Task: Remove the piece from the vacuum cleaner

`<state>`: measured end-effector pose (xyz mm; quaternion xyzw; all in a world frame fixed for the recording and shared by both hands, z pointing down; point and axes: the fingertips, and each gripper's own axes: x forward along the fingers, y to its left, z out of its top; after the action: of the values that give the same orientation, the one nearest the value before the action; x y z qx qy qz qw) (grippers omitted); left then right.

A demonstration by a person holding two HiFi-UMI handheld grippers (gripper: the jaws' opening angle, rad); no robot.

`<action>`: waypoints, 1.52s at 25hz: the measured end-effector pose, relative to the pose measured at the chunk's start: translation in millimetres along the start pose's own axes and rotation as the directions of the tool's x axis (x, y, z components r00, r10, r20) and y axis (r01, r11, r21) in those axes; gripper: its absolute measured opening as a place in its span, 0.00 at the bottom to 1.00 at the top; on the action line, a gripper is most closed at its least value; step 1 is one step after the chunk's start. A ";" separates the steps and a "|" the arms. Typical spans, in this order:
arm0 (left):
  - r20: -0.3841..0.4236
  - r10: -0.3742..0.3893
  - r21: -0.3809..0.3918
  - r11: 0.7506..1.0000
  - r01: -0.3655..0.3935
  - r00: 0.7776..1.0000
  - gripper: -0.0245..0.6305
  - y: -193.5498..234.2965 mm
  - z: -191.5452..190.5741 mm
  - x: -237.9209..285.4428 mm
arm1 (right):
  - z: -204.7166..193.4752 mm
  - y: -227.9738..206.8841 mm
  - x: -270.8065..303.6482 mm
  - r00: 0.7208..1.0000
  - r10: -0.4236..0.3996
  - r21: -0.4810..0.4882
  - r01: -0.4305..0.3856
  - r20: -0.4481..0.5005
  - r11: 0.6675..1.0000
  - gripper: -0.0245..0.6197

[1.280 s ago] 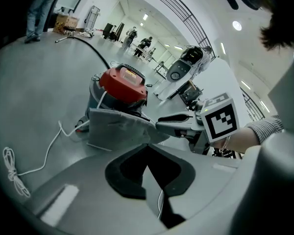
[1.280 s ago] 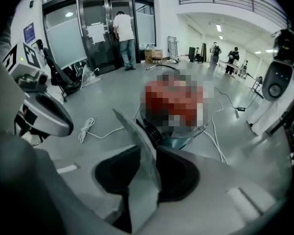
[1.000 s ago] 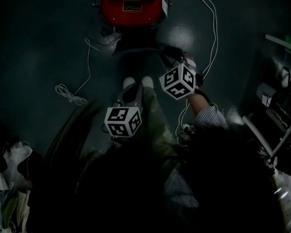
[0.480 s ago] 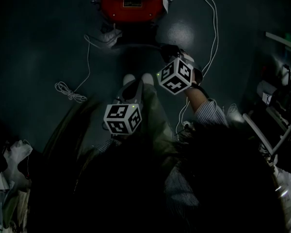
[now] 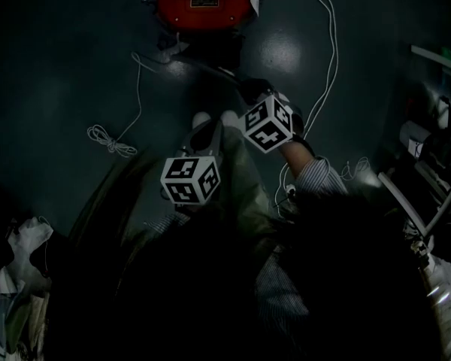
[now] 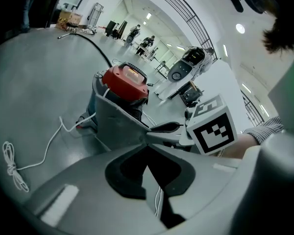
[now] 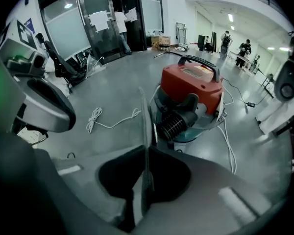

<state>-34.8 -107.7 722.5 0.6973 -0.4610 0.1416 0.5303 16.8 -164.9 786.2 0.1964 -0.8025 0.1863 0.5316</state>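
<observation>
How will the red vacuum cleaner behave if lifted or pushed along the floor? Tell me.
The vacuum cleaner looks bulky, so it is probably heavy. Its top handle suggests a steady lift. The white cable lying beside it could snag or drag along.

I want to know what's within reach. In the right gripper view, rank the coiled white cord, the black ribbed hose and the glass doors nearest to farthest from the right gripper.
From the right gripper:
1. Black ribbed hose, just ahead, slightly right.
2. Coiled white cord, on the floor, left.
3. Glass doors, far back left.
</observation>
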 end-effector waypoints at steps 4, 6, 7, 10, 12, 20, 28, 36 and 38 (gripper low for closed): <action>0.006 0.008 -0.004 1.000 -0.008 1.000 0.04 0.8 1.2 -4.1 | -6.7 12.1 -6.0 1.000 0.003 0.024 -0.003 0.003 1.000 0.07; 0.013 0.008 0.001 1.000 -0.008 1.000 0.04 0.2 3.7 -6.3 | -10.3 10.8 -11.5 1.000 -0.001 0.063 0.000 0.008 0.998 0.07; 0.015 0.008 0.003 1.000 -0.008 1.000 0.04 -0.1 4.8 -7.4 | -11.2 9.8 -14.4 1.000 -0.001 0.080 0.000 0.010 0.997 0.07; 0.015 0.007 0.001 1.000 -0.007 1.000 0.04 -1.4 6.1 -9.3 | -11.4 7.3 -22.5 1.000 0.001 0.116 -0.003 0.017 0.993 0.07; 0.012 0.006 0.000 1.000 -0.006 1.000 0.04 -4.3 7.0 -11.8 | -9.0 7.1 -30.1 1.000 0.002 0.137 -0.006 0.026 0.991 0.07; 0.031 0.008 0.035 0.999 -0.009 0.999 0.04 -36.7 29.9 -53.9 | 20.8 24.9 -106.7 0.994 -0.003 0.154 -0.015 0.112 0.988 0.07; 0.073 -0.001 0.108 0.994 -0.007 0.997 0.04 -90.5 77.3 -128.9 | 71.0 33.1 -231.7 0.970 -0.064 0.182 0.020 0.236 0.983 0.07; 0.129 -0.078 0.221 0.974 0.048 0.989 0.04 -157.2 123.2 -200.4 | 120.9 46.9 -360.6 0.914 -0.124 0.193 0.052 0.386 0.980 0.07; 0.164 -0.098 0.248 0.967 0.055 0.982 0.04 -172.0 139.4 -219.0 | 132.8 55.0 -392.1 0.890 -0.143 0.205 0.058 0.433 0.977 0.07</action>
<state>-56.1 -118.9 412.1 0.7838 -0.4576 0.1144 0.4040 25.1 -139.4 369.4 0.3240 -0.8705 0.1828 0.3222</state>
